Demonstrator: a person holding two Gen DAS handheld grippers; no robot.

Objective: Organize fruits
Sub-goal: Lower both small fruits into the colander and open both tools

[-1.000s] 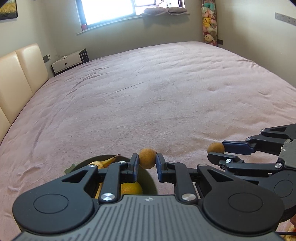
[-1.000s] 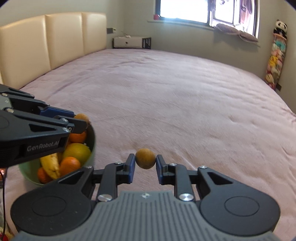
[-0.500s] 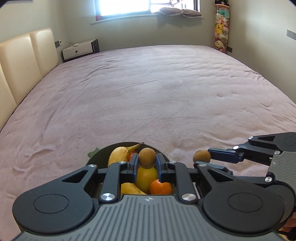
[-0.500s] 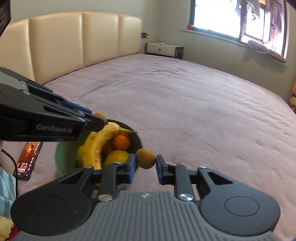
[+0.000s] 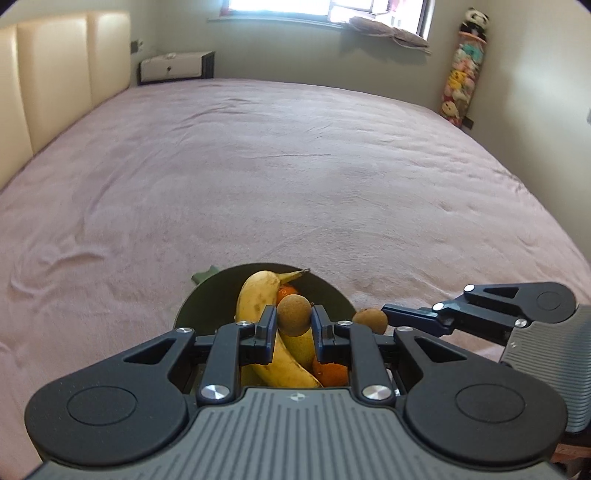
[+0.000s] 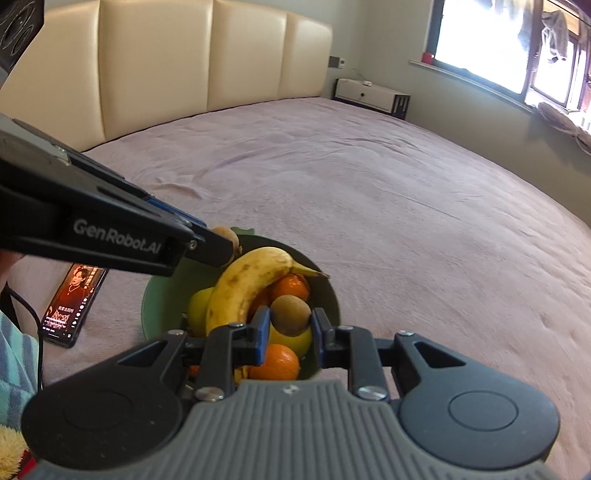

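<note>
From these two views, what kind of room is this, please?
Most likely a bedroom. A wide bed with a pink cover fills the view, a cream padded headboard stands at its head, and a small white bedside cabinet sits by the wall under the window.

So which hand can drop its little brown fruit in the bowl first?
Probably the right gripper: its brown fruit hangs over the piled fruit inside the green bowl. The left gripper's fruit sits out by the far rim.
</note>
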